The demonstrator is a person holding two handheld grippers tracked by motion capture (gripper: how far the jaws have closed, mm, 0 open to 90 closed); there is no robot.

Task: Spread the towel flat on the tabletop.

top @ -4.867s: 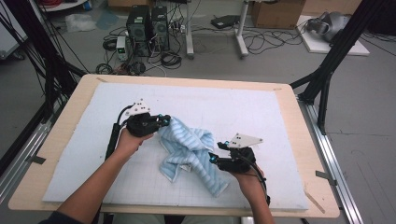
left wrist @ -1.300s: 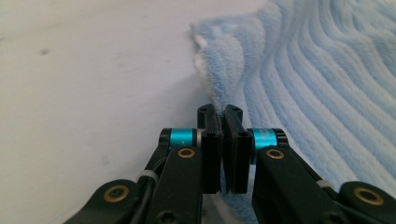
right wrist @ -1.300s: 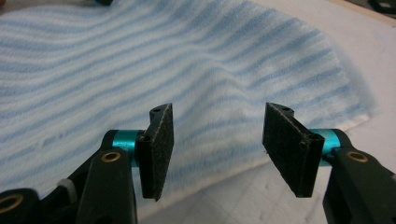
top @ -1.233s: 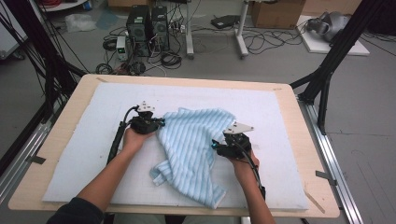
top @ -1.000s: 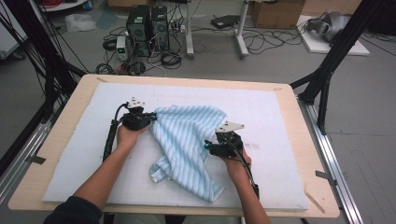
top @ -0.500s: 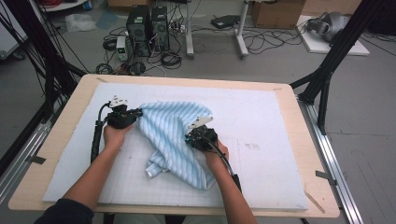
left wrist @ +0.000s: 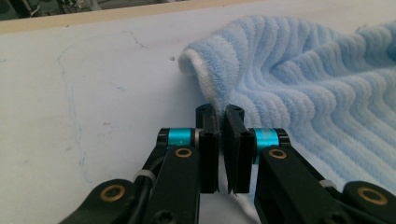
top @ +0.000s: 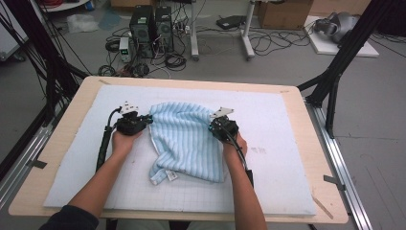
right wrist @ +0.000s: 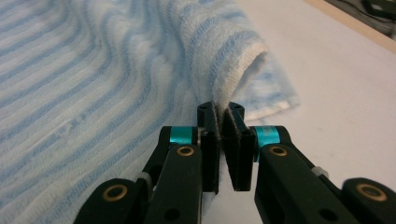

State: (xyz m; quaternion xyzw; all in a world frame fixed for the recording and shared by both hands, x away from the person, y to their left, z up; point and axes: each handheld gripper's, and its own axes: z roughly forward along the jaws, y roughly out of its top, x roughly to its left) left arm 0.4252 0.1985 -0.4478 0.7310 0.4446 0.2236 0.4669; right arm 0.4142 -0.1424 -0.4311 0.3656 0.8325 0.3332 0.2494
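Spanning the gap btw both tongs, the blue striped towel (top: 186, 141) lies on the white mat (top: 287, 158) of the bench (top: 313, 143), its bulk sagging toward the person. Left tongs (top: 147, 120) clamped tight on its left top corner, fold bulging just past the tips. Right tongs (top: 214, 128) just closed, now pinching the right top edge w/ cloth btw the jaws.

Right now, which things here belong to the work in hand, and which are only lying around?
In the job:
- towel, light blue, striped
- left gripper, shut on the towel's edge
- right gripper, shut on its other edge
- white mat under the towel

Lying about, on the floor beyond the table:
- computer towers
- cables
- cardboard box
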